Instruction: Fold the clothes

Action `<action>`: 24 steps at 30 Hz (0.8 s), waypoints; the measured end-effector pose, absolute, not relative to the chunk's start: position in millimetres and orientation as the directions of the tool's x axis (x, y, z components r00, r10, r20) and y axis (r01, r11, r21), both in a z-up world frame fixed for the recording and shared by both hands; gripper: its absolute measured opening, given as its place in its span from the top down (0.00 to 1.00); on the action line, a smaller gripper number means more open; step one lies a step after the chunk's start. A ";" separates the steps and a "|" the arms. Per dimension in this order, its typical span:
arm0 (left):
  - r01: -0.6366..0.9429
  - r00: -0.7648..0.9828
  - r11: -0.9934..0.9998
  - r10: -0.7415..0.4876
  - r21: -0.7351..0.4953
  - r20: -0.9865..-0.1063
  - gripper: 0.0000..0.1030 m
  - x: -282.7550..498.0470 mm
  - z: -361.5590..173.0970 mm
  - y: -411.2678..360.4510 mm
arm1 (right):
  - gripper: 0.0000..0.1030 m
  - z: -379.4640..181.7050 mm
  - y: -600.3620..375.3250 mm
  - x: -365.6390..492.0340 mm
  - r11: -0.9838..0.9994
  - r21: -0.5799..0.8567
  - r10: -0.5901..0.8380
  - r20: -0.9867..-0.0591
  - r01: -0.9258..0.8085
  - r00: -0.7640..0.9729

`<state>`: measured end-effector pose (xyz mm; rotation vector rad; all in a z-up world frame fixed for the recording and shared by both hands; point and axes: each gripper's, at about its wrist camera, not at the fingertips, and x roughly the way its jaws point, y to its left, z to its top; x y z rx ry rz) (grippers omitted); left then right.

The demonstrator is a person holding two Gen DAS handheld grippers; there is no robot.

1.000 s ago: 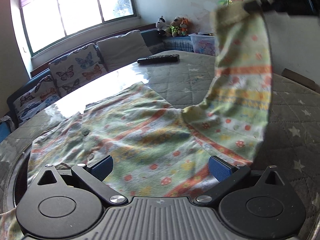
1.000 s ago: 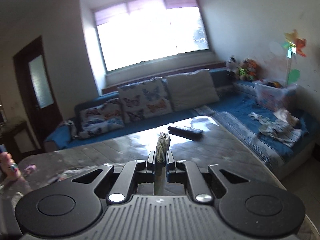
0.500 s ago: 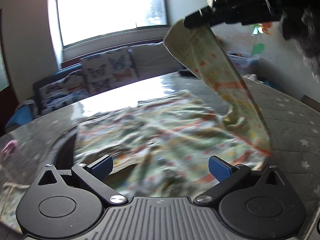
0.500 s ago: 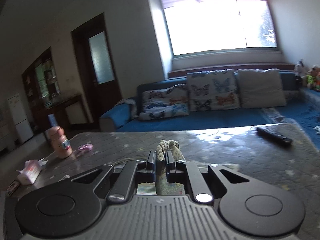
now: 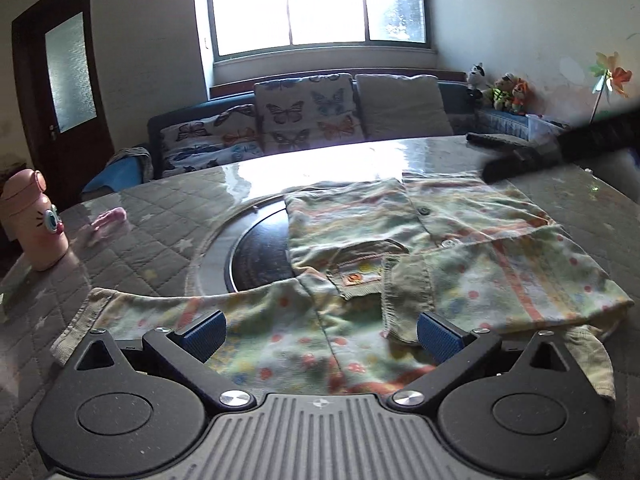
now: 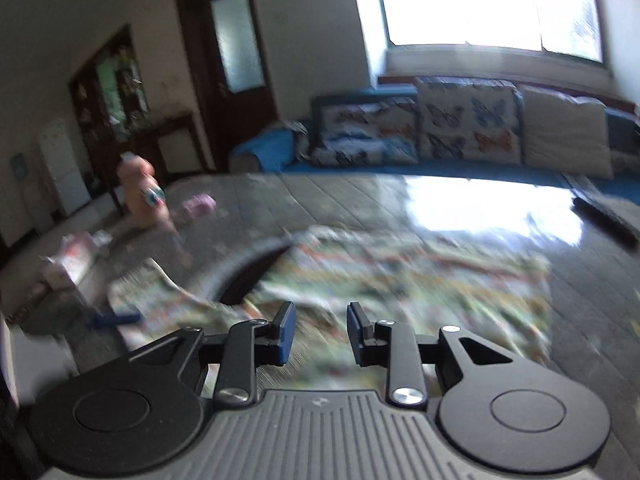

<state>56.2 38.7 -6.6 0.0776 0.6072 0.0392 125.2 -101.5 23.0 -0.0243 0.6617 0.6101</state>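
Left gripper wide open over patterned shirt, right gripper just opening, nothing between its jaws

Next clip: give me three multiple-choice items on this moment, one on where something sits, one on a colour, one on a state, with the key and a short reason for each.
1. Where does the pink bottle stand relative to the shirt in the left wrist view?
A. To its left, on the table
B. On top of it
C. On the sofa

2. What colour are the pads of the left claw?
A. Red
B. Blue
C. White

3. How does the right claw stand?
A. Clamped on a sleeve
B. Shut on nothing
C. Open, nothing between its pads

Key: A, the bottle stands on the quilted table cover, left of and apart from the shirt. B, both pads show blue. C, its jaws have just been opening, and a clear gap shows between the pads with the shirt lying below.
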 end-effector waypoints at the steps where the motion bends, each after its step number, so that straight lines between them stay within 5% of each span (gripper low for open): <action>1: -0.016 0.822 0.997 0.059 0.082 -0.567 0.00 57.1 -6.0 38.3 | 0.73 15.9 -109.5 122.8 0.841 0.161 0.498 -0.603 -0.517 0.623; 9: 0.002 0.813 0.995 0.055 0.097 -0.580 0.00 71.1 -12.6 26.0 | 0.76 -35.0 -176.7 102.3 0.926 0.161 0.348 -0.713 -0.340 0.609; 19: 0.000 0.805 0.993 0.069 0.117 -0.589 0.00 99.3 -17.1 17.5 | 0.78 -28.4 -173.7 125.2 0.920 0.149 0.368 -0.646 -0.363 0.669; 24: -0.004 0.792 0.987 0.100 0.159 -0.602 0.00 114.1 -31.2 13.0 | 0.70 -43.8 -170.1 156.0 0.934 0.137 0.331 -0.678 -0.330 0.656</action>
